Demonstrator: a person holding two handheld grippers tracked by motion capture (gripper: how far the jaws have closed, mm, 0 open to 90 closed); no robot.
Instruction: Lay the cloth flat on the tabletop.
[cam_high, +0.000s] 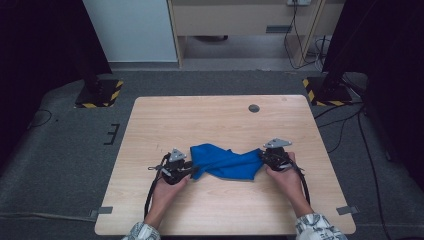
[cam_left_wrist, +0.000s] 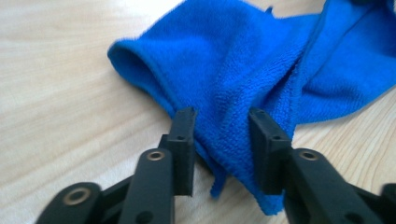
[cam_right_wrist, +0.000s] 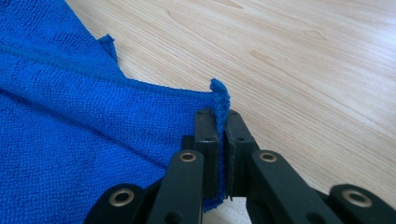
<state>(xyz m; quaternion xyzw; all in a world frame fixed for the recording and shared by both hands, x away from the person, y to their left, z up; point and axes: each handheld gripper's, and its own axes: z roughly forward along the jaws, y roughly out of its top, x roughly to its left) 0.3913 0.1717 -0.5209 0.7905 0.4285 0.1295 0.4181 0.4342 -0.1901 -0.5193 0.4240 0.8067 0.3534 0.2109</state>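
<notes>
Tongs on my right (cam_right_wrist: 222, 116) clamp one corner of the blue cloth (cam_high: 225, 161), anchoring it so it stays stretched across the bench (cam_high: 215, 115). Left tongs (cam_left_wrist: 222, 119) stand parted, pads off the fabric, with the opposite cloth end lying loose between them, apparently released.

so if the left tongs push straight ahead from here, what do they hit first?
The blue cloth. The left tongs stand open with a fold of it already lying between them, so going on would only run deeper into the bunched fabric on the table.
</notes>
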